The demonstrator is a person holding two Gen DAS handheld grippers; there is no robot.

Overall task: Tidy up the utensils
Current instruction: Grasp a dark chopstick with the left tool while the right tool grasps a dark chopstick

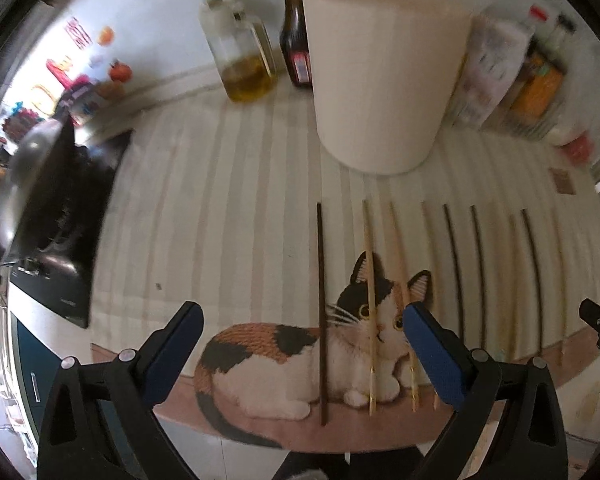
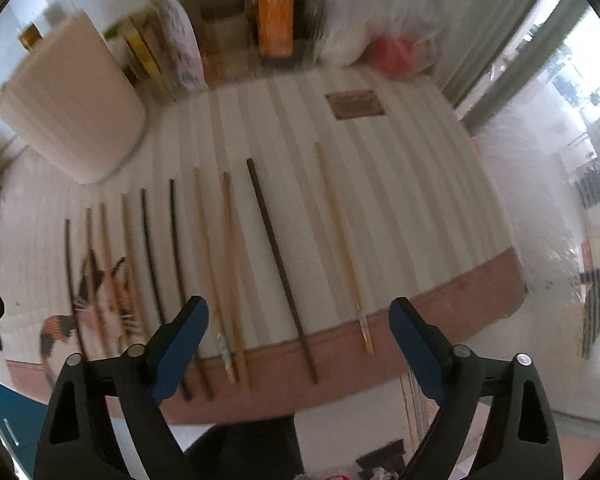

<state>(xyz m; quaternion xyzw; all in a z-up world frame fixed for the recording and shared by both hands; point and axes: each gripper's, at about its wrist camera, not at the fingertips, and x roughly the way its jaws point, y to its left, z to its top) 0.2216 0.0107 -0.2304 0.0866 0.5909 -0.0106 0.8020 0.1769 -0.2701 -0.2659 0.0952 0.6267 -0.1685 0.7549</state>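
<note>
Several chopsticks lie side by side on a striped mat with a cat picture [image 1: 300,344]. In the left wrist view a dark chopstick [image 1: 321,312] and a pale bamboo one [image 1: 370,304] lie between the fingers of my left gripper [image 1: 303,320], which is open and empty above the mat's near edge. A tall cream holder [image 1: 384,72] stands behind them. In the right wrist view my right gripper [image 2: 299,314] is open and empty above a dark chopstick [image 2: 282,272] and a pale one [image 2: 342,240]. The cream holder [image 2: 74,104] is at the far left there.
An oil jug [image 1: 240,52] and a dark sauce bottle [image 1: 296,28] stand against the back wall. A wok [image 1: 24,184] sits on a black stove at the left. Boxes and bags [image 2: 276,16] line the back wall; a window is at the right.
</note>
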